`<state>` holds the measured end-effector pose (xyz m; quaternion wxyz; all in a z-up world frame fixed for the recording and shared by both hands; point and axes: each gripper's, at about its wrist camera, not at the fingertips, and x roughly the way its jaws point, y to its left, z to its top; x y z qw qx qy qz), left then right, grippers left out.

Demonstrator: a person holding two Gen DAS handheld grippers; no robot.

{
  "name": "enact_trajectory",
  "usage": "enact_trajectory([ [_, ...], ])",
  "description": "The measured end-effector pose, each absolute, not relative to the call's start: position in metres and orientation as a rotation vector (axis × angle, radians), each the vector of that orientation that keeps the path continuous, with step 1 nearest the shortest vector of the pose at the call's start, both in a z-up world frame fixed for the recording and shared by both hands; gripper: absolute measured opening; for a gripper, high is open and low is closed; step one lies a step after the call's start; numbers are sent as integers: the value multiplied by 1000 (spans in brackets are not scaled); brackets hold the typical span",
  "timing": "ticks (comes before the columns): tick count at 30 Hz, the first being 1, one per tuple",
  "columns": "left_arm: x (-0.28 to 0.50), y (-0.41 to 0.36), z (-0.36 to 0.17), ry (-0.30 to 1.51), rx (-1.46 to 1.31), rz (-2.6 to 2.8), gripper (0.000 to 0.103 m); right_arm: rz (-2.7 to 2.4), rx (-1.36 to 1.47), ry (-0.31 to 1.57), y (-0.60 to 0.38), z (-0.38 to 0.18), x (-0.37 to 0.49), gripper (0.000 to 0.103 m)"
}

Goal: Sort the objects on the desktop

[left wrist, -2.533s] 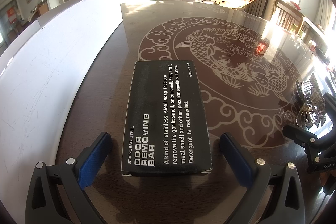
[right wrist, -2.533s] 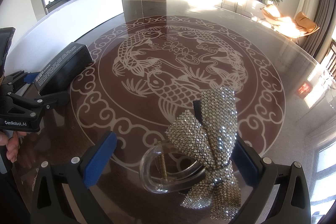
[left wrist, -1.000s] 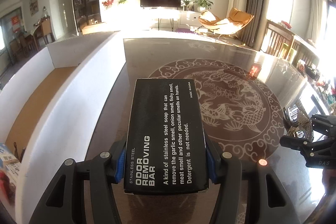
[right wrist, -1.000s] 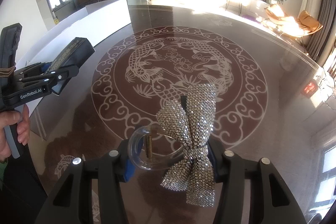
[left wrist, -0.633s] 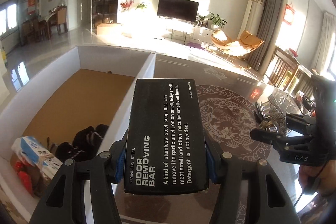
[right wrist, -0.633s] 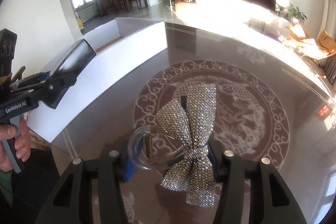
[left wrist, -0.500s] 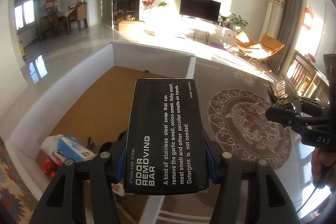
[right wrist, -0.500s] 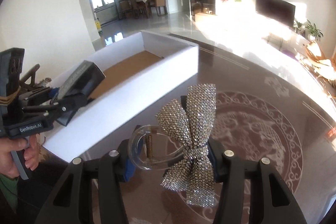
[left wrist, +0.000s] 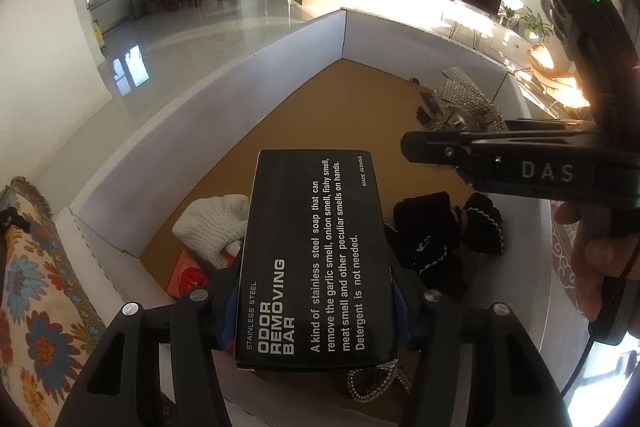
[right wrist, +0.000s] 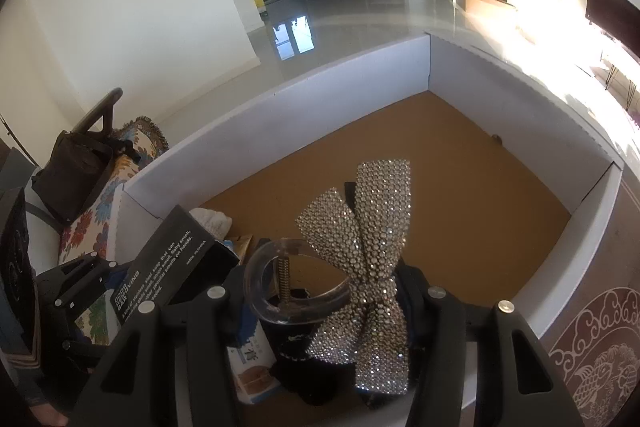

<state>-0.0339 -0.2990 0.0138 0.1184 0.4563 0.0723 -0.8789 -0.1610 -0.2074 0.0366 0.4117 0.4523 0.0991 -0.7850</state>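
— How far along was the sorting judged to be?
— Several things already lay in the white box (left wrist: 224, 75) beneath both tongs; two items were held above it, unreleased.
— And the tongs?
— The left tongs (left wrist: 314, 301) were clamped on the black soap carton (left wrist: 316, 259); the right tongs (right wrist: 320, 301) were closed on the rhinestone bow clip (right wrist: 360, 251).

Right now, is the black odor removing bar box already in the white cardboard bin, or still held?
Held. The black odor removing bar box sits clamped in the left gripper, above the white cardboard bin.
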Motion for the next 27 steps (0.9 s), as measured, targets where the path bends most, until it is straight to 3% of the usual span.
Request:
enact_trajectory([
  [1,-35,-299,11,208,1342,-2561,59,-1962,1168,263,-215,27,-162,55],
  [3,-34,-298,11,204,1333,-2554,66,-1959,1202,296,-223,15,-164,68],
  [5,-31,-297,15,203,1289,-2558,79,-1973,1176,287,-222,17,-163,75],
  [7,-27,-295,20,197,1237,-2550,85,-1987,1146,260,-212,27,-162,79],
  [15,-7,-263,48,183,1085,-2552,85,-2081,1040,246,-144,72,-140,92],
  [27,11,-225,73,152,1040,-2458,86,-2108,1063,347,-102,96,-133,95],
])
